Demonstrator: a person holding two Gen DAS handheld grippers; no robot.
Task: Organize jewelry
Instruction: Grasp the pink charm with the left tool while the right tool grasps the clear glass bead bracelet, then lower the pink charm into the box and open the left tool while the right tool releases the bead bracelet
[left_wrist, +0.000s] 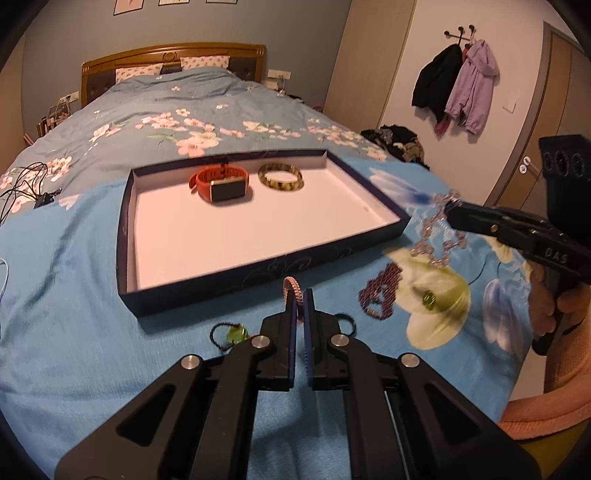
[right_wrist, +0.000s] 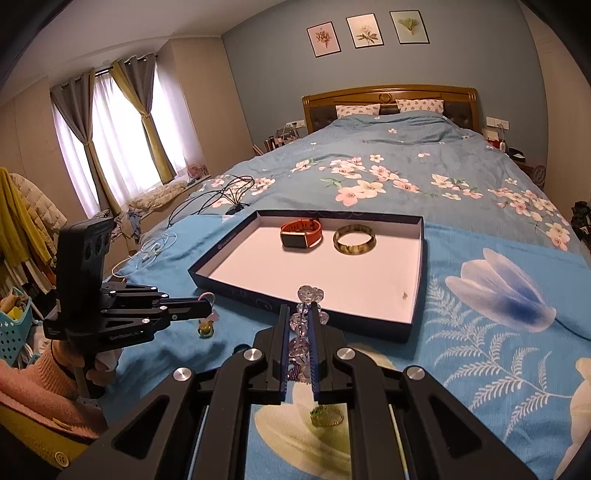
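Note:
A dark blue tray with a white floor lies on the bed. In it sit an orange smartwatch and a mottled green bangle. My left gripper is shut on a pink braided bracelet, just before the tray's near edge. My right gripper is shut on a clear crystal bead bracelet, lifted right of the tray.
On the blue blanket lie a purple bead bracelet, a green ring, and a black cord with a green pendant. Cables lie left of the tray.

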